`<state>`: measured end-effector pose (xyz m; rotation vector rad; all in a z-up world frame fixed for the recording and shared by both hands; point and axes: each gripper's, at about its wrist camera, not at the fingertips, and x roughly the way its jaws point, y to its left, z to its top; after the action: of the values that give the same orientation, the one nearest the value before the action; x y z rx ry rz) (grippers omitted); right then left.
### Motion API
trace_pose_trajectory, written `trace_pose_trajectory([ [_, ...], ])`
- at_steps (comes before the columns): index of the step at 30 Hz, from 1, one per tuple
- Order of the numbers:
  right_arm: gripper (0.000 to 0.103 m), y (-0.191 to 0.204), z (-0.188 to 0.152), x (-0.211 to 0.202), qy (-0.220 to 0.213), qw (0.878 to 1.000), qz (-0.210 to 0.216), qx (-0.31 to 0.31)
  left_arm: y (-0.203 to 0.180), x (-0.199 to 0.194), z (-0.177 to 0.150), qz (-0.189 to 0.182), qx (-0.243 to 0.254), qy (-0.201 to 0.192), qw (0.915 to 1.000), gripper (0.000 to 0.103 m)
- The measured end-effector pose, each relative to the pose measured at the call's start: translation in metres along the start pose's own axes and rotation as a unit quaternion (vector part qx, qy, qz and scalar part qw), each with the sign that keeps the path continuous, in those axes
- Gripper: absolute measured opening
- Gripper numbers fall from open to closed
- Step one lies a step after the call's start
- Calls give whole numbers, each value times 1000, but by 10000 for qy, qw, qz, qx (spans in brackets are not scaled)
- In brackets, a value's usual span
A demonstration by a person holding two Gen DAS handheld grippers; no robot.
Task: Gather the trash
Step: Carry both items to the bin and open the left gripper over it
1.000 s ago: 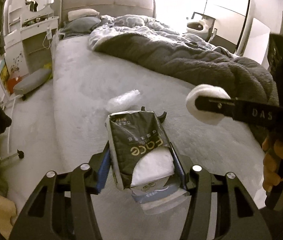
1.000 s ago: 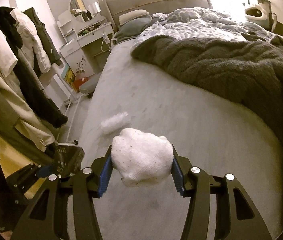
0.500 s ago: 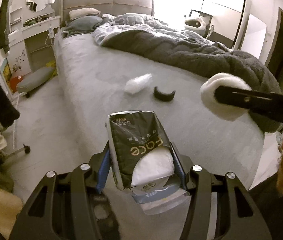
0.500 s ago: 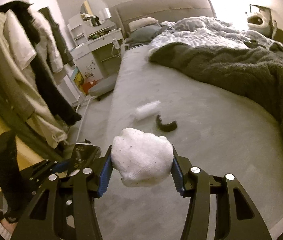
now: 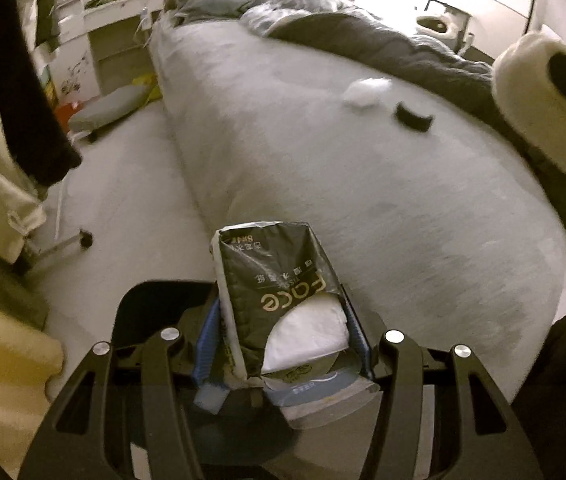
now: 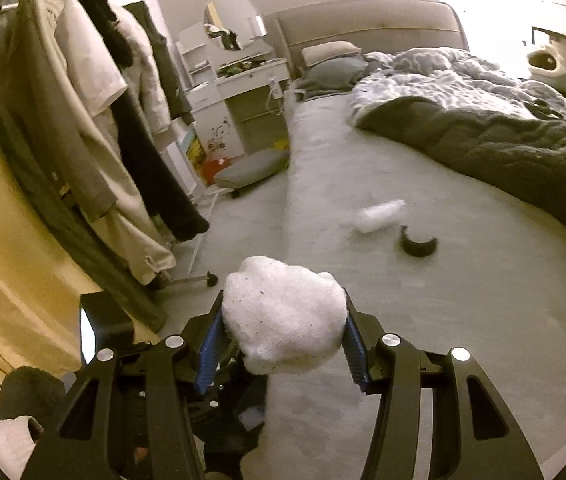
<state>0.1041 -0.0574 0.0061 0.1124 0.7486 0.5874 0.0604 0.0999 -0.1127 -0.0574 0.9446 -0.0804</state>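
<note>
The left gripper (image 5: 283, 336) is squeezed shut on a black tissue pack (image 5: 279, 300) with white tissues showing inside, and the right gripper (image 6: 283, 340) is squeezed shut on a crumpled white tissue wad (image 6: 283, 316). Both hang near the bed's (image 6: 463, 280) edge. This looks like the carrying step; next they need a bin, and none shows, while a white wrapper (image 6: 379, 216) and a dark curved scrap (image 6: 419, 244) lie on the bed.

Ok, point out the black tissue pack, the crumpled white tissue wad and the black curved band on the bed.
Black plastic tissue pack (image 5: 279, 280), left wrist view, printed front.
Crumpled white tissue wad (image 6: 283, 314), right wrist view, middle.
Black curved band (image 6: 419, 245), right wrist view, outer curve.
</note>
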Motion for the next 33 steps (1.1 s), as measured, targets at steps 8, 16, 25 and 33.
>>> trace_pose_trajectory([
  [8, 53, 35, 0, 28, 196, 9994, 251, -134, 38, 16, -20, 136, -485, 362, 9981, 58],
  [16, 53, 60, -3, 58, 456, 9976, 470, -220, 65, 45, -45, 279, -790, 882, 9926, 59],
  [25, 53, 83, -15, 100, 893, 9938, 605, -276, 91, 77, -73, 314, -1147, 1521, 9812, 59],
  [33, 53, 96, -26, 133, 1327, 9885, 603, -396, 110, 98, -90, 292, -1386, 1966, 9702, 61],
])
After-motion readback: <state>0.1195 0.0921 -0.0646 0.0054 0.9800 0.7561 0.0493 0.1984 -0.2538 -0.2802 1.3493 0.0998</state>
